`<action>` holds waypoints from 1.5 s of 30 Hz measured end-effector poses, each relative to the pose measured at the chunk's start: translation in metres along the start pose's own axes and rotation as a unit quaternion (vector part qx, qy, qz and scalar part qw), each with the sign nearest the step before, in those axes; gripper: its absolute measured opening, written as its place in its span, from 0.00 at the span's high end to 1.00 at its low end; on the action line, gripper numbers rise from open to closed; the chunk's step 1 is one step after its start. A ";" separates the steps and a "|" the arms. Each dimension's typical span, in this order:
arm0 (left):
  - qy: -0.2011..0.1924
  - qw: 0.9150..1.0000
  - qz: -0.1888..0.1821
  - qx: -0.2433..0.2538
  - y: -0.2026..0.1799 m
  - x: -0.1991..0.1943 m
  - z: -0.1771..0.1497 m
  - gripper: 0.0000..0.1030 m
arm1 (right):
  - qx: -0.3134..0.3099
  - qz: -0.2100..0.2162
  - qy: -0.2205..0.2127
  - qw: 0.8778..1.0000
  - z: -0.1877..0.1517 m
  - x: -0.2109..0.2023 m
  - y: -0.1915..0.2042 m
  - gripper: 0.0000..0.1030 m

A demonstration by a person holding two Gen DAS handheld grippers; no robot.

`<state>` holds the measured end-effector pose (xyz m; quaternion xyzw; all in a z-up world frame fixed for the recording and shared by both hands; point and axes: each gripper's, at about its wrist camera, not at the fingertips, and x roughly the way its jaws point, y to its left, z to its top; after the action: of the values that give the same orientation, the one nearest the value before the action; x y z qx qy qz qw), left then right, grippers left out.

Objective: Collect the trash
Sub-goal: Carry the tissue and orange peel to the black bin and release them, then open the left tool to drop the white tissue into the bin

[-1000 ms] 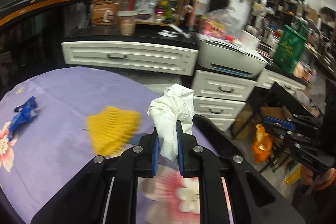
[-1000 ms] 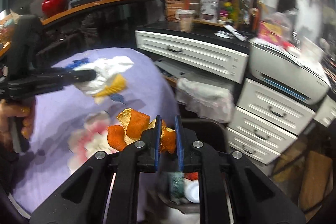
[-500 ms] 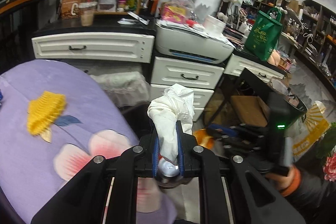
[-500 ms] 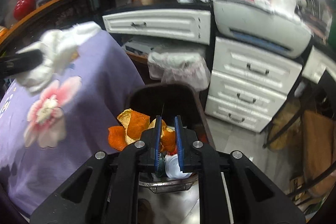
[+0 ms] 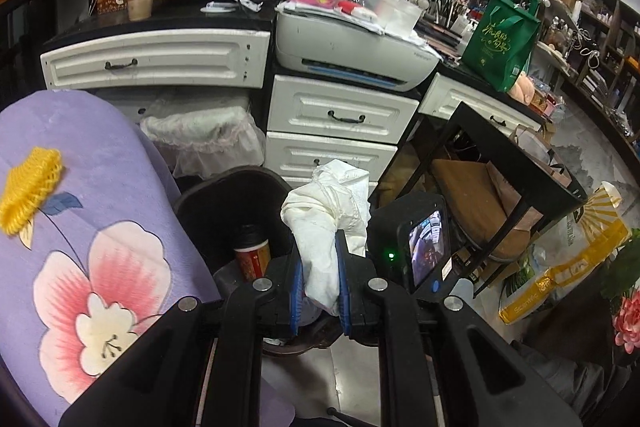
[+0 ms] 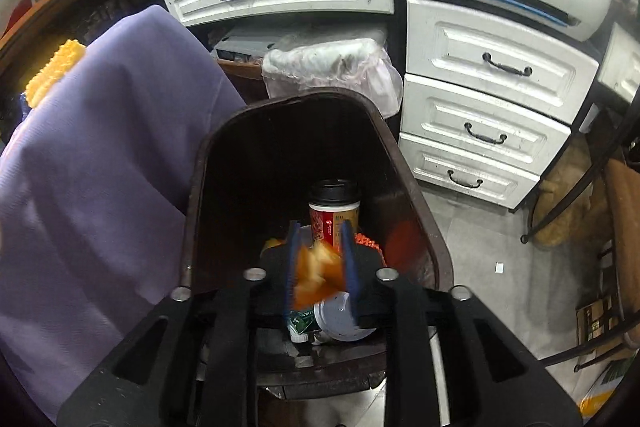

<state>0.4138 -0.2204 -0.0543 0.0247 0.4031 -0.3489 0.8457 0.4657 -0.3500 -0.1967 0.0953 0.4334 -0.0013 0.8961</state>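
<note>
Right gripper (image 6: 319, 259) now down over the dark trash bin (image 6: 424, 223), jaws just parting and orange peel (image 6: 318, 273) blurring loose between them toward the coffee cup (image 6: 334, 211) inside; left gripper (image 5: 318, 283) clamped on crumpled tissue (image 5: 326, 215), next to drop.

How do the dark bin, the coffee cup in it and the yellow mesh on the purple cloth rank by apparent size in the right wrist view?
1. dark bin
2. coffee cup
3. yellow mesh; farther off and partly hidden, so its rank against the cup is unsure.

both wrist views tilt down, close over the shared bin (image 5: 224, 187) (image 6: 400, 163)
</note>
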 end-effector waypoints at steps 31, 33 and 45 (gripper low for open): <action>0.101 0.993 0.057 -0.017 -0.019 0.119 -0.036 0.57 | -0.006 -0.081 -0.047 0.996 -0.054 -0.113 -0.054 0.50; 0.098 0.993 0.066 -0.013 -0.021 0.122 -0.036 0.43 | -0.002 -0.082 -0.047 0.996 -0.055 -0.115 -0.056 0.50; 0.070 0.996 0.063 -0.001 -0.030 0.101 -0.029 0.29 | 0.014 -0.099 -0.060 0.993 -0.056 -0.131 -0.066 0.43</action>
<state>0.4193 -0.2914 -0.1371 0.0734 0.4589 -0.2919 0.8360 0.3349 -0.4161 -0.1406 0.0640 0.3860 -0.1018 0.9146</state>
